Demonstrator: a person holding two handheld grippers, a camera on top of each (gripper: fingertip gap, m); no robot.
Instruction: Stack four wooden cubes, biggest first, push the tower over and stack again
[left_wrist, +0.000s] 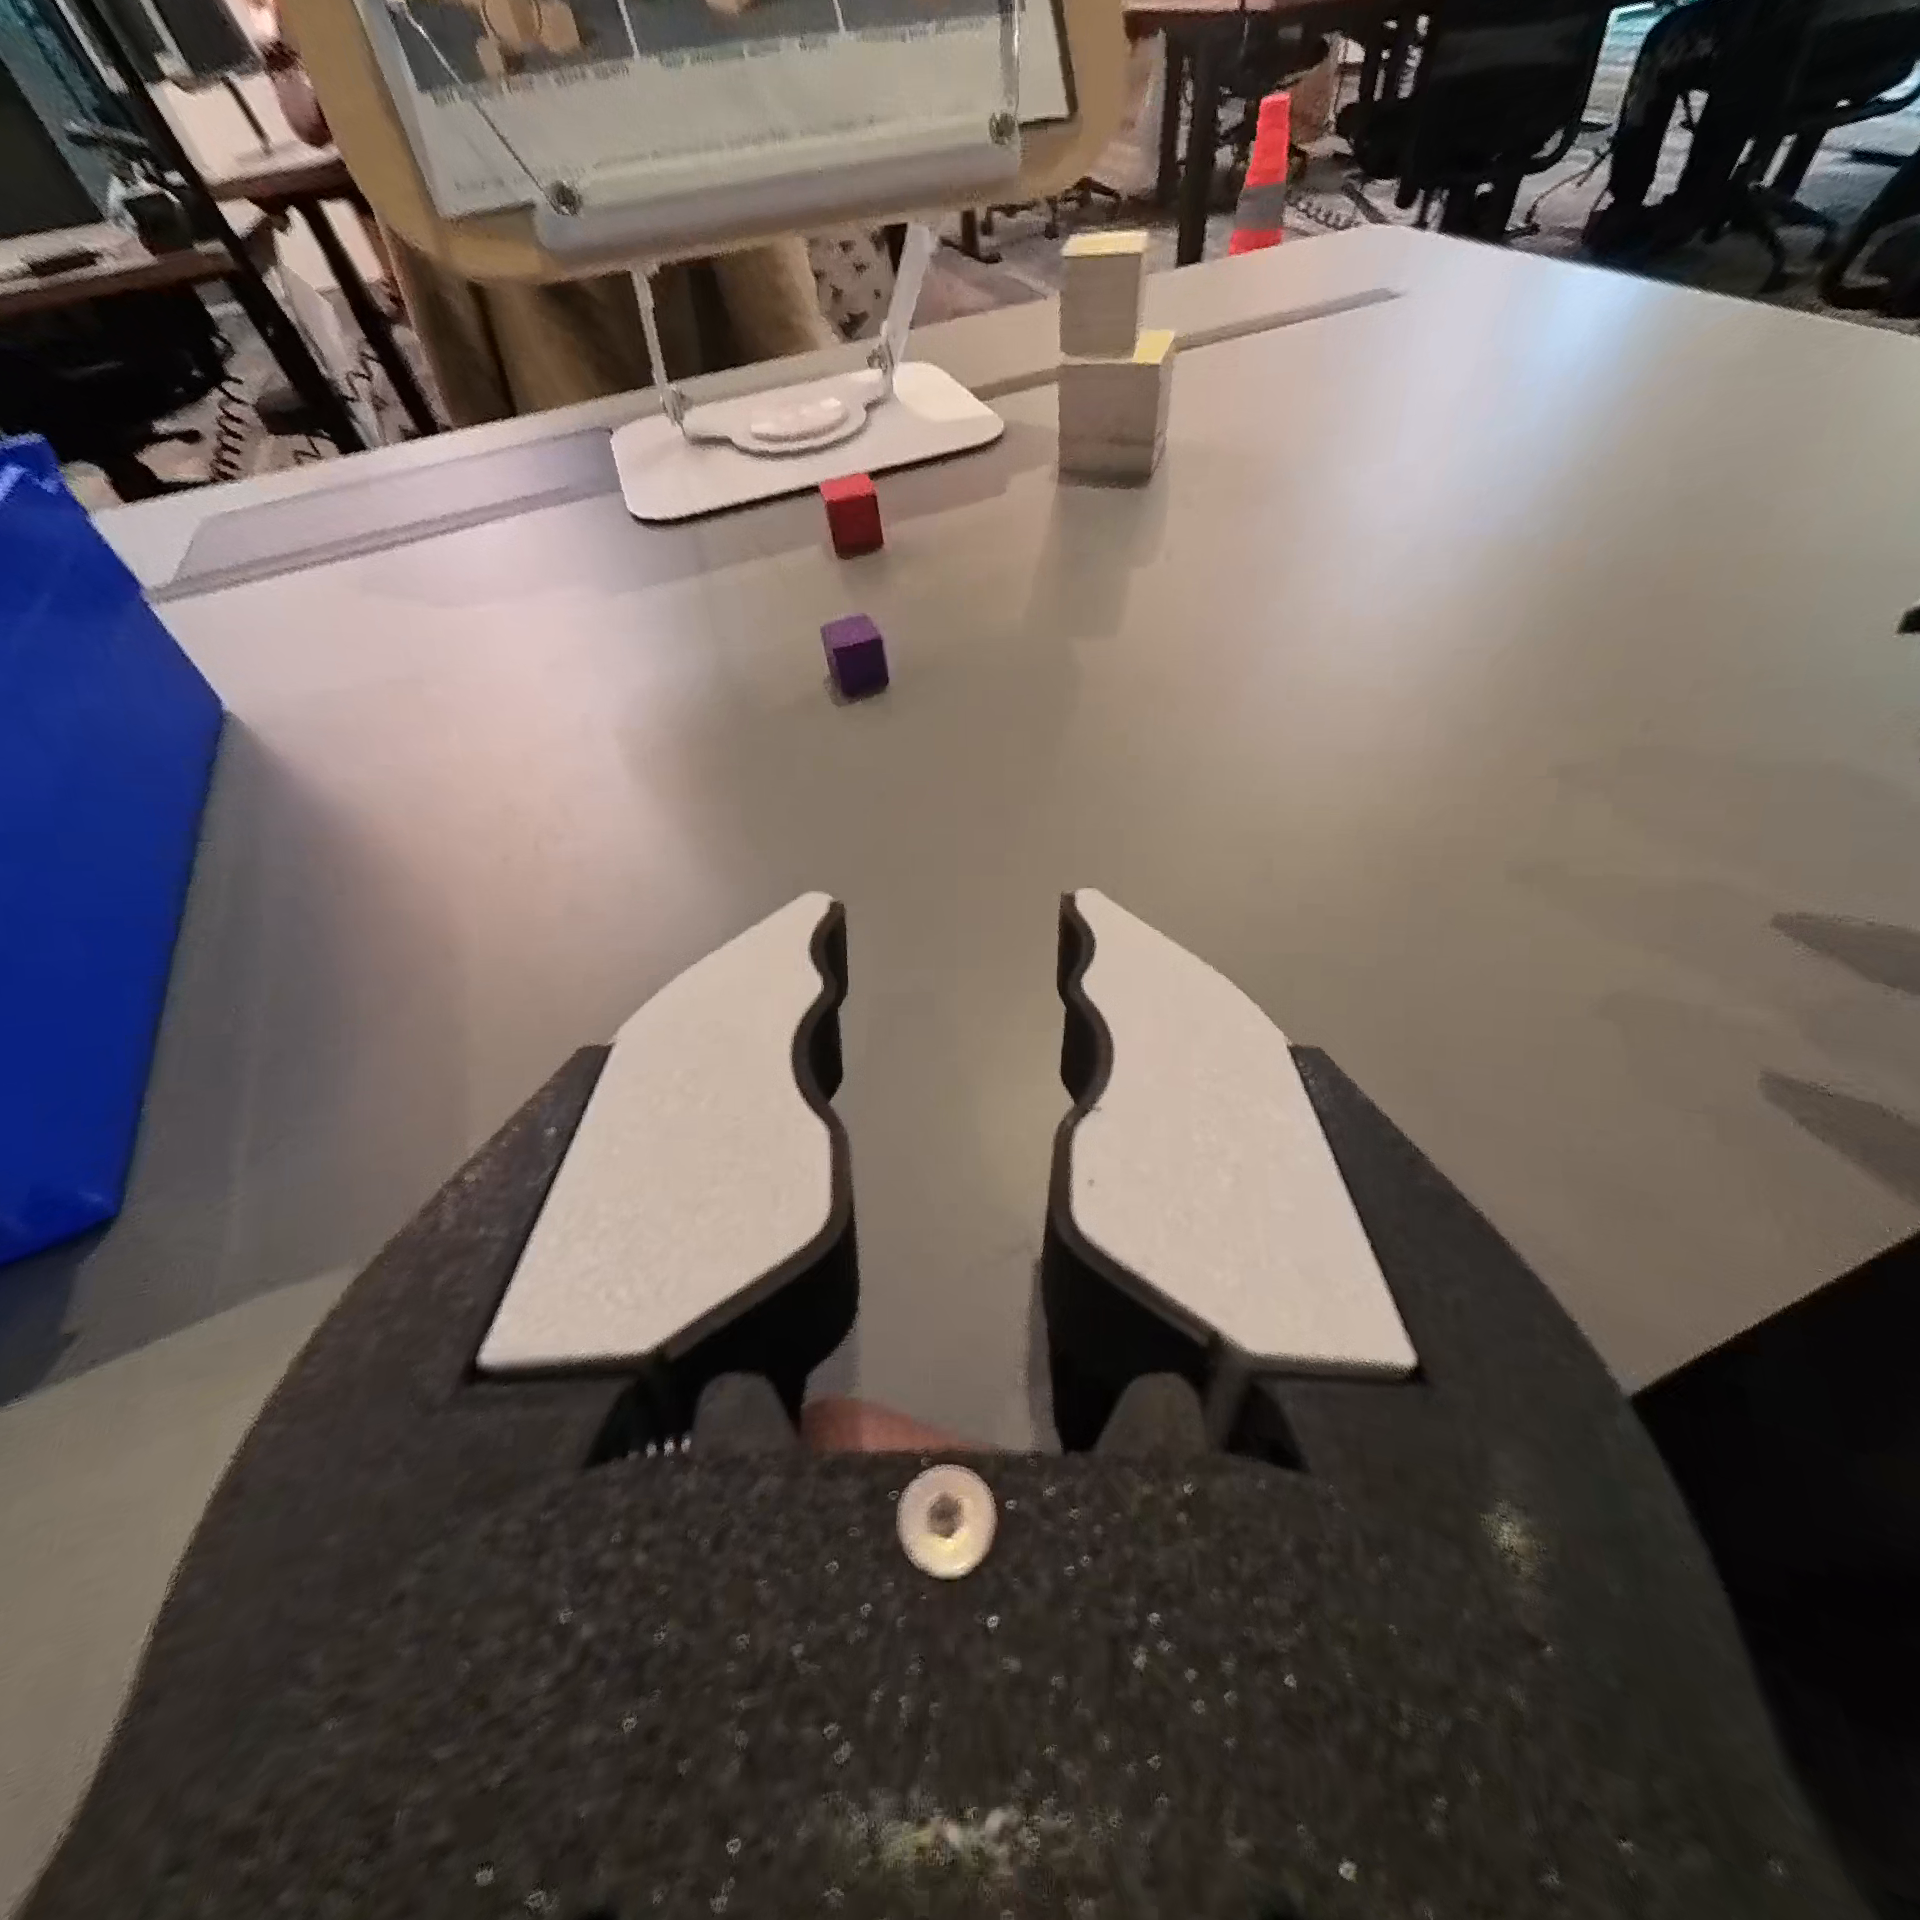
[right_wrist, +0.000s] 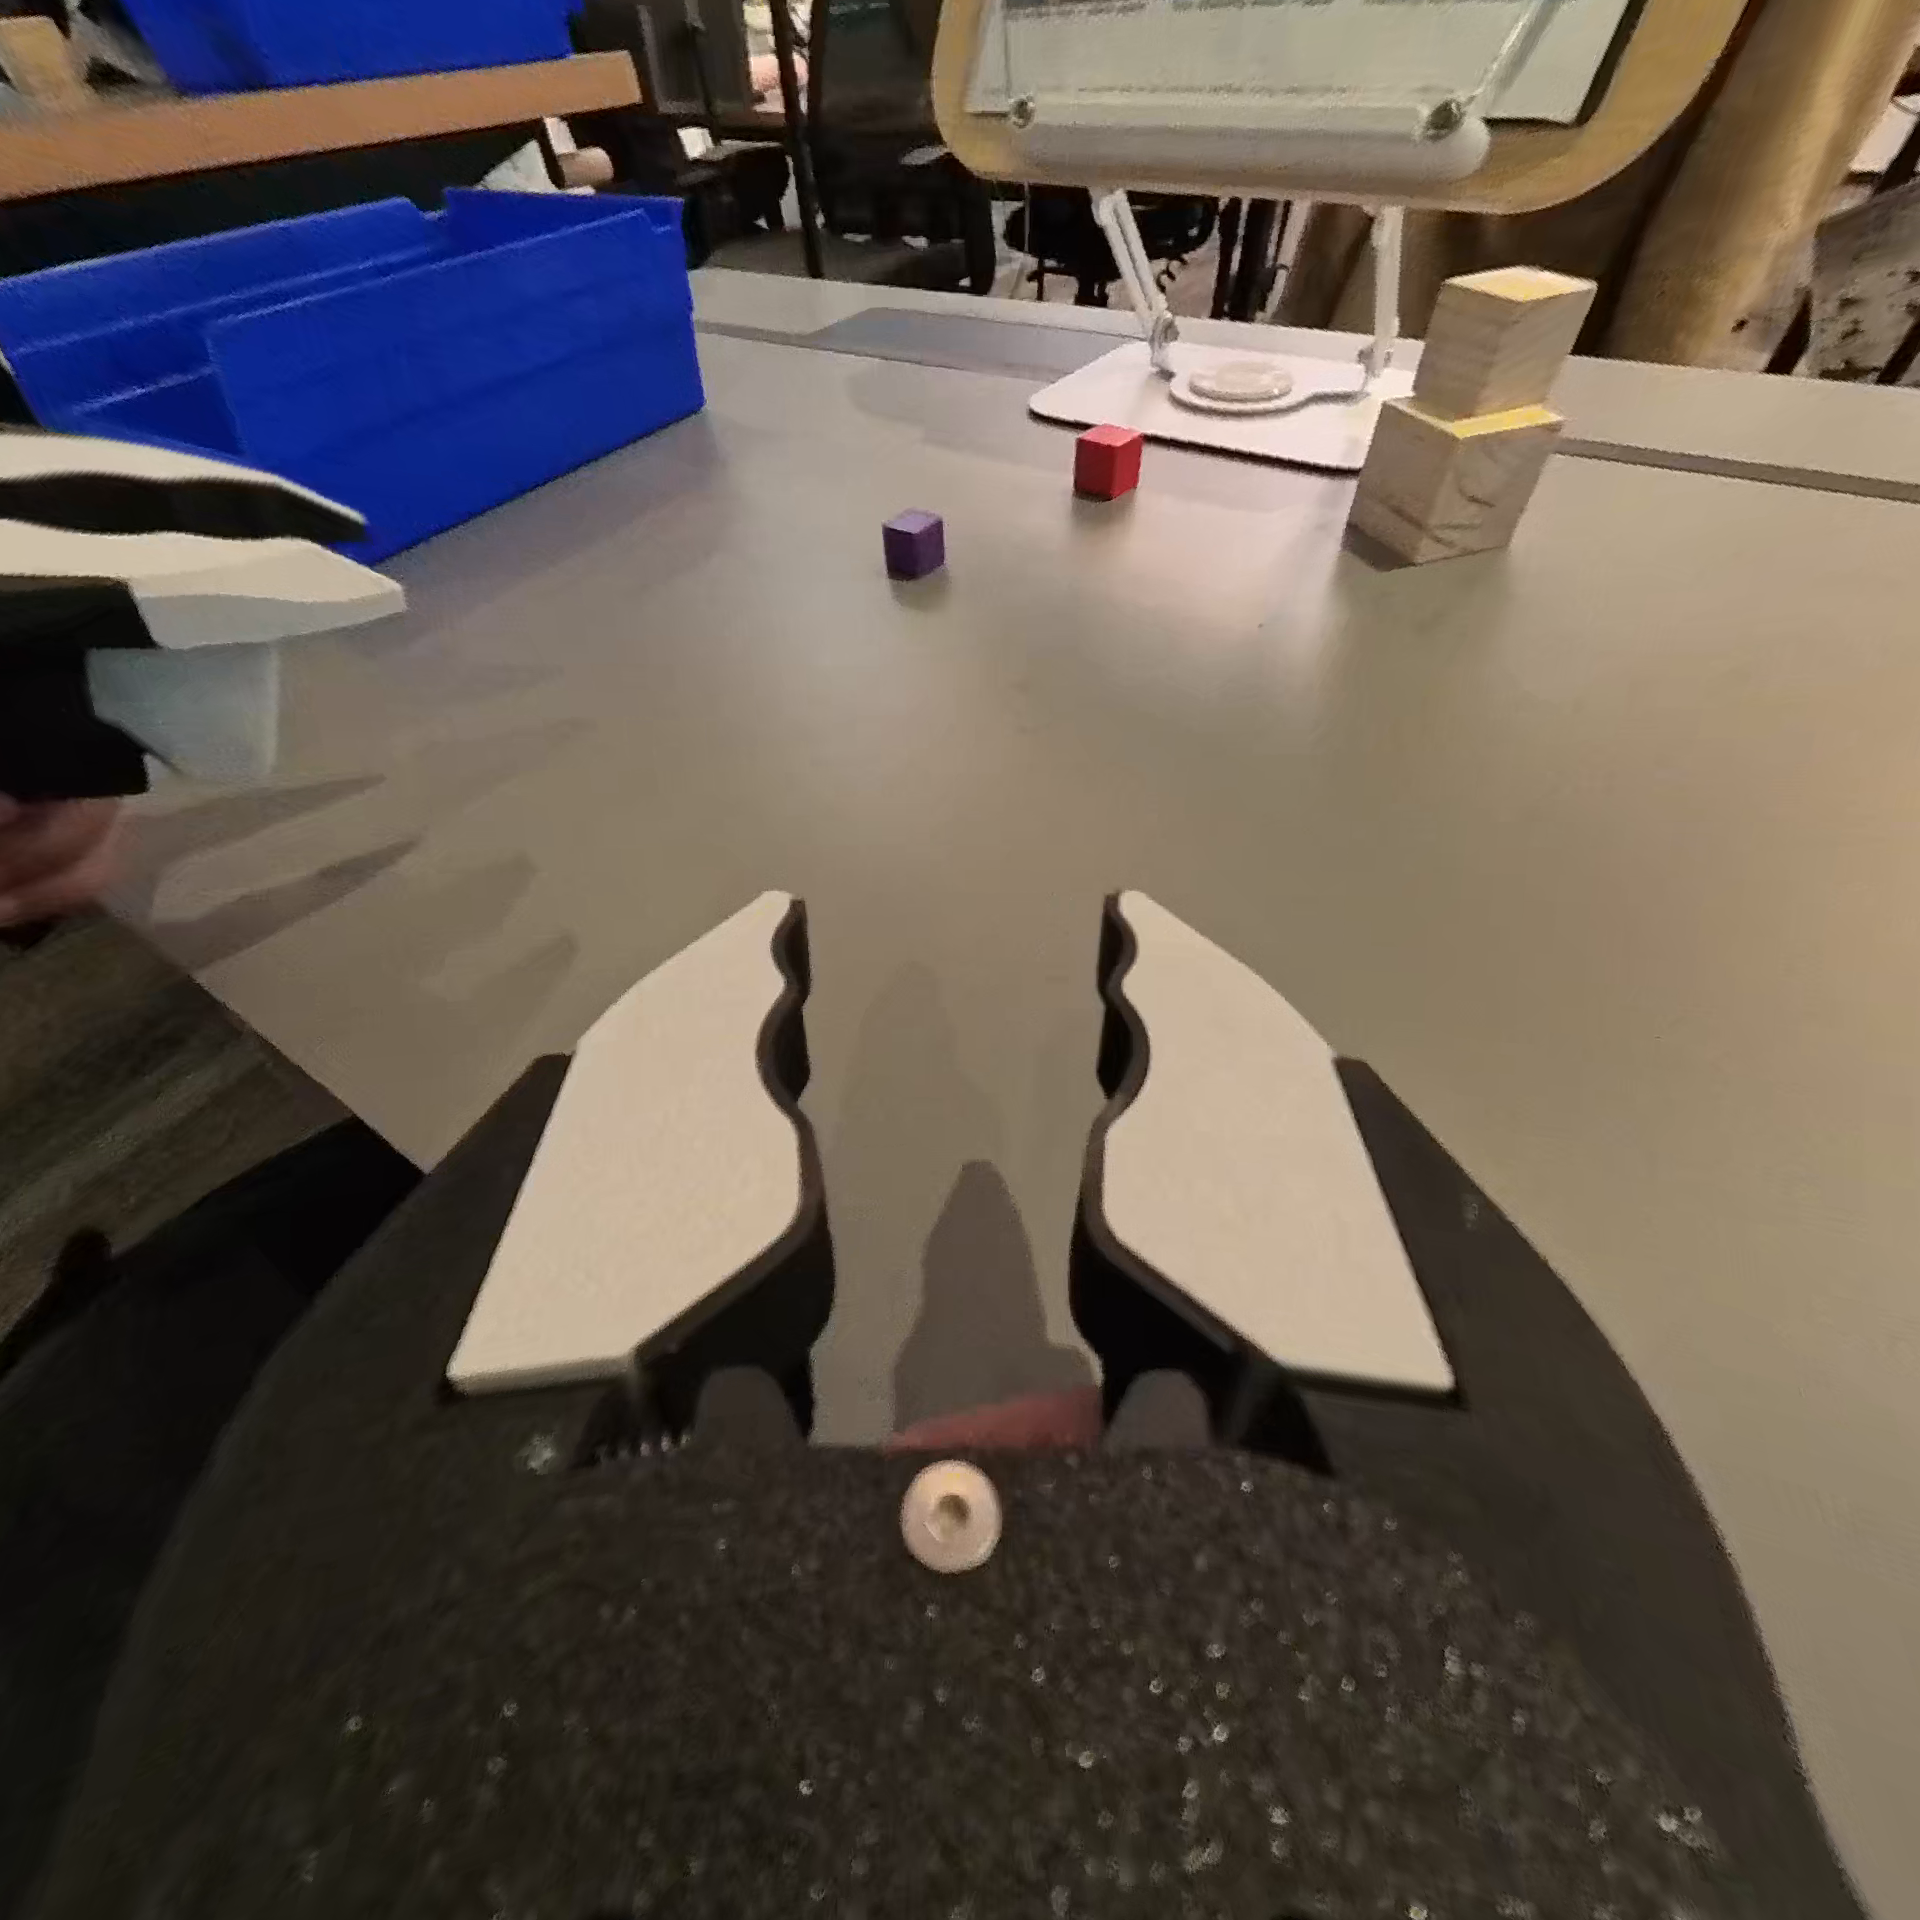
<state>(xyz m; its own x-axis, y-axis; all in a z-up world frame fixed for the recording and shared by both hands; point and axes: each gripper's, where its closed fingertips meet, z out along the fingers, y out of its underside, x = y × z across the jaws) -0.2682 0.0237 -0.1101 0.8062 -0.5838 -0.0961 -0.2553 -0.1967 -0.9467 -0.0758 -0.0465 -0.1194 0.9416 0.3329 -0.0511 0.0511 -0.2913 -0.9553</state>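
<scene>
Two pale wooden cubes with yellow tops stand stacked at the far side of the grey table: the bigger cube (left_wrist: 1112, 416) (right_wrist: 1449, 488) below, the smaller cube (left_wrist: 1101, 296) (right_wrist: 1501, 338) on it, set off-centre. A small red cube (left_wrist: 854, 514) (right_wrist: 1109, 460) and a smaller purple cube (left_wrist: 855, 655) (right_wrist: 913, 542) sit apart on the table, nearer to me. My left gripper (left_wrist: 951, 914) is open and empty, well short of the purple cube; it also shows at the left edge of the right wrist view (right_wrist: 343, 561). My right gripper (right_wrist: 951, 914) is open and empty above the table's near part.
A blue bin (left_wrist: 83, 852) (right_wrist: 416, 353) stands at the table's left. A white stand base (left_wrist: 810, 436) (right_wrist: 1216, 400) holding a tilted board sits at the far edge, just behind the red cube. An orange cone (left_wrist: 1265, 171) is on the floor beyond.
</scene>
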